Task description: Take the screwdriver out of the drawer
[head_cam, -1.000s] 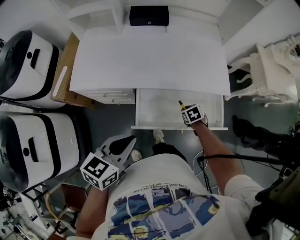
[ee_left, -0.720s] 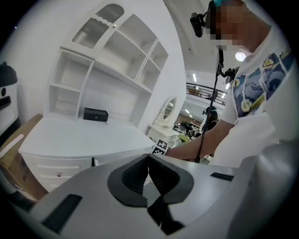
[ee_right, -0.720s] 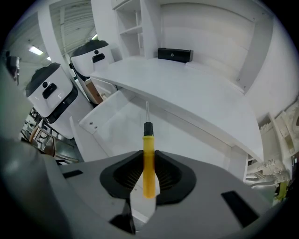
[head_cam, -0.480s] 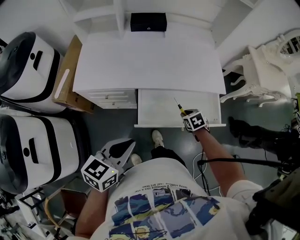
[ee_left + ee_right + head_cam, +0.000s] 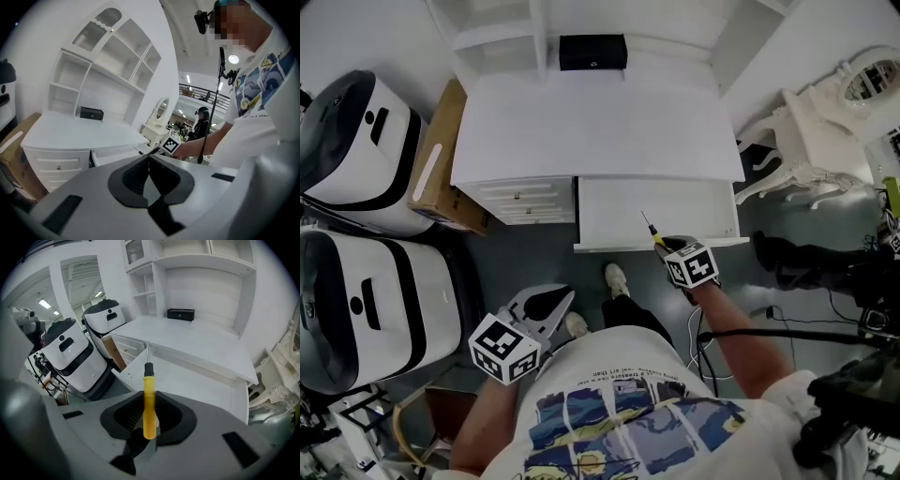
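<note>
Shows the right gripper with its jaws closed partway on the yellow handle of a screwdriver. Grips the handle near its middle, with the butt end just behind the pads and the black collar and thin metal shaft sticking out past the jaw tips. Keeps the tool's long axis in line with the jaws, tip pointing forward and downward. Holds the screwdriver in the air over the front part of the open white drawer, just ahead of and below the jaws. Blends the fine tip into the white drawer and the tabletop beyond, so it is hard to make out.

Shows the left gripper with jaws closed together at the tips and nothing between them, low beside the person's torso and well to the left of the right jaws. Catches, past the left jaws, the right gripper's marker cube and the hand carrying it.

Sets a small black box at the back of the tabletop, far ahead of both pairs of jaws, under white shelves partly cut off by the frame edge. Puts two large white-and-black machines and a cardboard box left of the left jaws, and ornate white furniture right of the right jaws. Shows one shoe on the grey floor between the two grippers, below the drawer front.
</note>
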`<action>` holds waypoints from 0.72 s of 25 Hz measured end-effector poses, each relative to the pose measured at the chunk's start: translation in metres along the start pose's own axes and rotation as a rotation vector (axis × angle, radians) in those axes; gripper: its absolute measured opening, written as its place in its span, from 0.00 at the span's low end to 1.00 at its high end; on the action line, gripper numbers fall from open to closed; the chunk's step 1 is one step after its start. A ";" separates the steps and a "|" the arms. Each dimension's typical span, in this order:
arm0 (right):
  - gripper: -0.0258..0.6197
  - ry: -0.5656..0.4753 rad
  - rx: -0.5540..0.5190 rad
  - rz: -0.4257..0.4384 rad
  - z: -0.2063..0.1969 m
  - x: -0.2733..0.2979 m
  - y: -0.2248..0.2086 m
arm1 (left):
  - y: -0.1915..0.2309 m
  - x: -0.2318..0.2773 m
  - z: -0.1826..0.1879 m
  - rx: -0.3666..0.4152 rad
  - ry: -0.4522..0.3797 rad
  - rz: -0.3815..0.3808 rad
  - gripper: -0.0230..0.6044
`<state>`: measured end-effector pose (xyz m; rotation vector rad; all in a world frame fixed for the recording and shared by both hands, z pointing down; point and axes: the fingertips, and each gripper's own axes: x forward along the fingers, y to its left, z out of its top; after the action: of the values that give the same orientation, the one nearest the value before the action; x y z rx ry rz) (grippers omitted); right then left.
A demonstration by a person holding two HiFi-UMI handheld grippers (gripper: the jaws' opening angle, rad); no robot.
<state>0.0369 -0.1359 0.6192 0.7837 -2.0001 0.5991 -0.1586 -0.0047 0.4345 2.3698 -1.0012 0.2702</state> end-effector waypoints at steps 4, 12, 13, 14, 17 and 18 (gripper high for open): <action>0.19 -0.031 0.013 0.012 -0.007 -0.022 0.025 | -0.008 -0.006 -0.007 0.011 -0.005 -0.024 0.06; 0.19 -0.083 0.033 0.038 -0.018 -0.061 0.065 | -0.024 -0.011 -0.022 0.018 -0.002 -0.064 0.06; 0.19 -0.088 0.032 0.038 -0.020 -0.065 0.069 | -0.026 -0.011 -0.023 0.019 -0.003 -0.069 0.06; 0.19 -0.093 0.030 0.038 -0.021 -0.068 0.072 | -0.027 -0.012 -0.025 0.020 -0.004 -0.072 0.06; 0.19 -0.106 0.027 0.038 -0.024 -0.077 0.082 | -0.032 -0.014 -0.027 0.024 -0.008 -0.082 0.06; 0.19 -0.112 0.027 0.038 -0.024 -0.080 0.085 | -0.033 -0.014 -0.028 0.026 -0.009 -0.085 0.06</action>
<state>0.0225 -0.0383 0.5534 0.8121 -2.1169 0.6172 -0.1445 0.0382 0.4386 2.4323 -0.9038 0.2418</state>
